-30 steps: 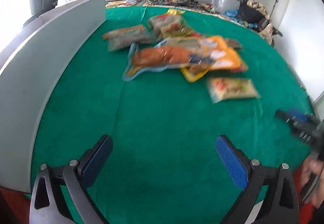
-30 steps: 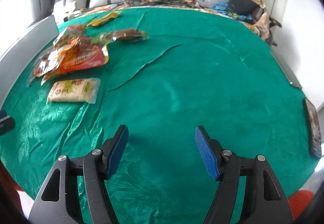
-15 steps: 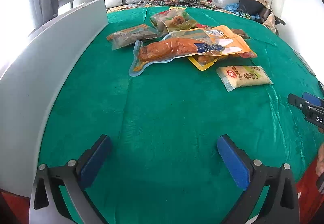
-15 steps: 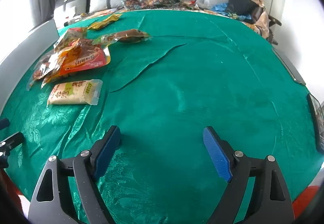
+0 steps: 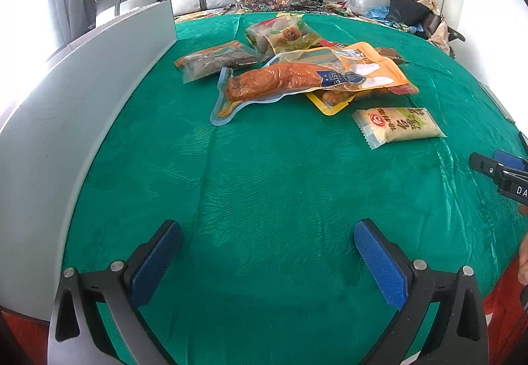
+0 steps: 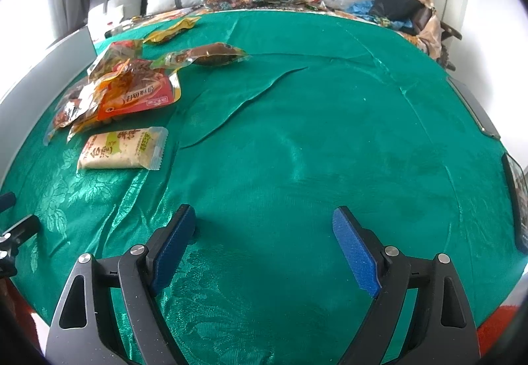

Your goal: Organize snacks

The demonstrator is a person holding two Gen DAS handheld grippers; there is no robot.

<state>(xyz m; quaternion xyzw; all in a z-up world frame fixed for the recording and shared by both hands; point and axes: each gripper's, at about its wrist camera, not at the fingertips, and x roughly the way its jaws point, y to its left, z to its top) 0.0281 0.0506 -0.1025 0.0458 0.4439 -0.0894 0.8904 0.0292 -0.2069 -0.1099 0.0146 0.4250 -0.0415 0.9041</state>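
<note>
Pale rice-cracker pack [image 5: 399, 125] flat on green-cloth worktop [image 5: 264, 183], just beside snack pile [image 5: 316, 68], on its near side. Long axis across left-wrist view, crimped end twd grey panel [image 5: 82, 121]. Cream wrapper w/ green band, red logo. Pile: orange pouch, clear vac-packs, overlapping. Right-wrist view alone shows yellow pouch [image 6: 173, 29] beyond pile & cloth crease [image 6: 250, 98]. Left hand-held gripper [image 5: 267, 261] wide open, nothing betw pads; right hand-held gripper [image 6: 262, 248] likewise, well apart from pack.

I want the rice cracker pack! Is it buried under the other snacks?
No, the pale rice cracker pack lies alone on the green cloth, beside the snack pile.
</note>
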